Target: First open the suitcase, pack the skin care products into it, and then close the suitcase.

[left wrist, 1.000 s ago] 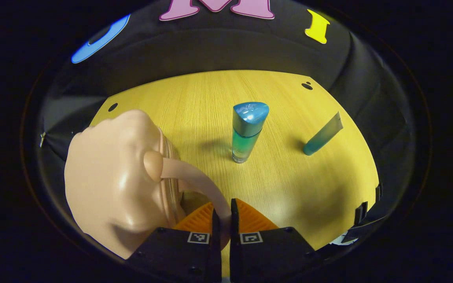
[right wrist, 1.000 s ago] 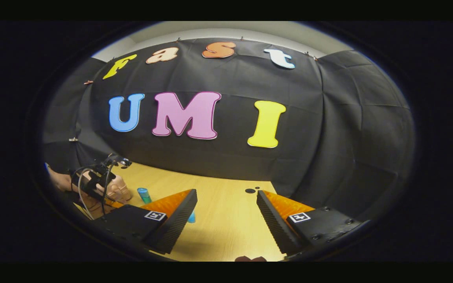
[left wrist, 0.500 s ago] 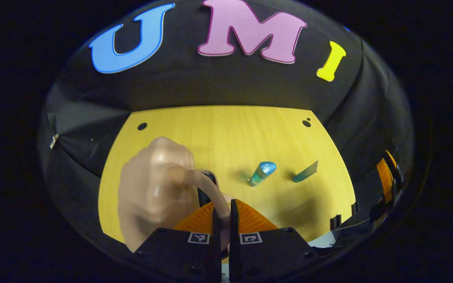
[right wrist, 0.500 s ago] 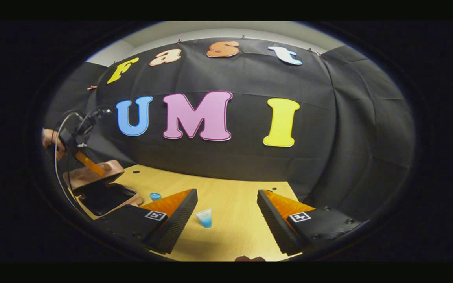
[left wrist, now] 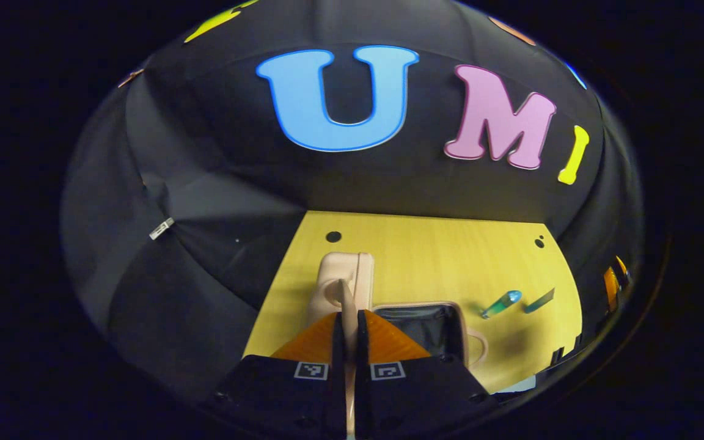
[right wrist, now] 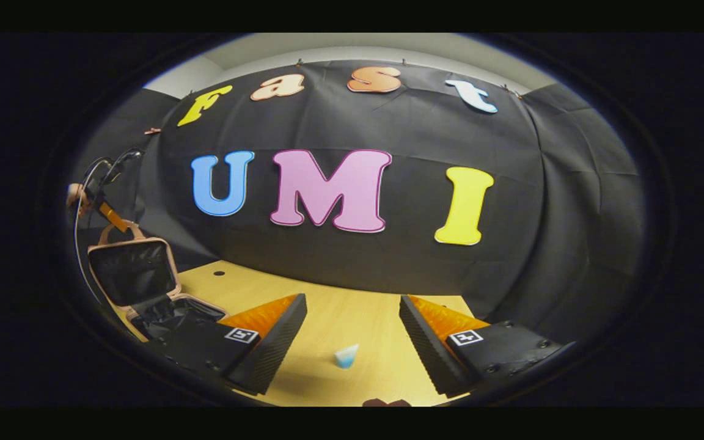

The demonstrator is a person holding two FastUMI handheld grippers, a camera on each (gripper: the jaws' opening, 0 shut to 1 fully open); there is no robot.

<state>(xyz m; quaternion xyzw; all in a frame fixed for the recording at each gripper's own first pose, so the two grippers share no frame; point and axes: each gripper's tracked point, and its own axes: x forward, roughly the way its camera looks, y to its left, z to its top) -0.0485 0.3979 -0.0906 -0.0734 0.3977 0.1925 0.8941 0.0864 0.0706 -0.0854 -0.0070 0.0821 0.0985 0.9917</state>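
While the left tongs (left wrist: pixel 348 333) clamp the suitcase handle (left wrist: pixel 346 299) to keep the lid (right wrist: pixel 132 271) raised, the dark-lined base (left wrist: pixel 428 327) lies open near the table's (left wrist: pixel 425 256) left edge. The right tongs (right wrist: pixel 352 330) hover with fingers apart, seemingly ready. Beyond, toward the table's right edge, the teal bottle (left wrist: pixel 501 303) and tube (left wrist: pixel 539 301) wait unpacked.

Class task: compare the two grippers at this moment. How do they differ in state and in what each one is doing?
The left gripper is shut on the suitcase lid's handle; the right gripper is open and grips nothing. The left gripper, seen from the right gripper view, is raised above the table, holding the lid upright; the right gripper sits low over the table, with a small blue product between its fingers. Both carry square printed markers.
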